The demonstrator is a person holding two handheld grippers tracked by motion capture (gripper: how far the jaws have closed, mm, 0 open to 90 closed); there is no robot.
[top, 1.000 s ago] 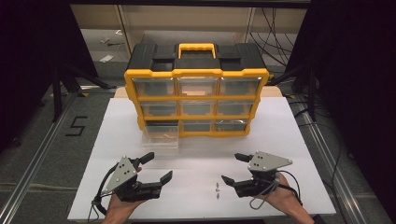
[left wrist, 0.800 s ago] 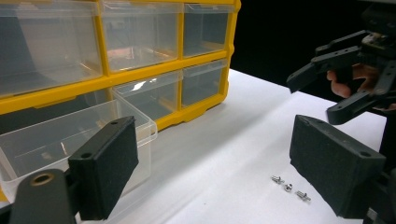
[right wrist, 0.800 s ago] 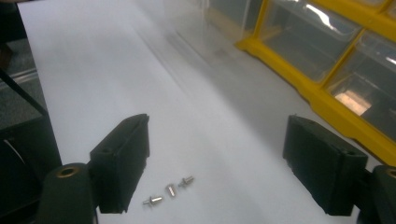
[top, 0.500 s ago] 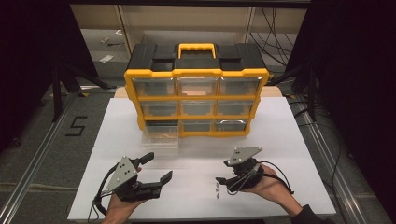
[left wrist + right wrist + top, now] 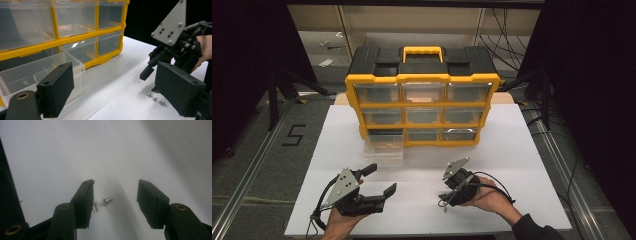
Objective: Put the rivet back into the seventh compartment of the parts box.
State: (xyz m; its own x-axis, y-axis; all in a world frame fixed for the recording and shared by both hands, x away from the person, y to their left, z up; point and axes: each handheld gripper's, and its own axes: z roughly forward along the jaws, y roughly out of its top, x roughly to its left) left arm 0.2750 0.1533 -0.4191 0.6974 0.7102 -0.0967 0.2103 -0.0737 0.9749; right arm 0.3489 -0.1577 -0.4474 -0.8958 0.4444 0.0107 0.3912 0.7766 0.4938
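- Right tool [image 5: 443,199] tips down at the white surface [image 5: 512,150] near its front edge, jaws half spread and just been closing, a small screw [image 5: 106,200] lying loose between them, unpinched.
- A second screw [image 5: 95,207] sits just beside the left pad.
- Left tool [image 5: 379,181] hovers spread wide, nothing in it, bare board between the two.
- Behind, the yellow drawer organizer [image 5: 422,107]; one clear drawer [image 5: 384,146] pulled out.
- A "5" [image 5: 293,135] marks the floor at left; dark room around.

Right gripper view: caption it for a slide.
Right hand-held gripper closing, pads apart, over small screws lying on the white table.
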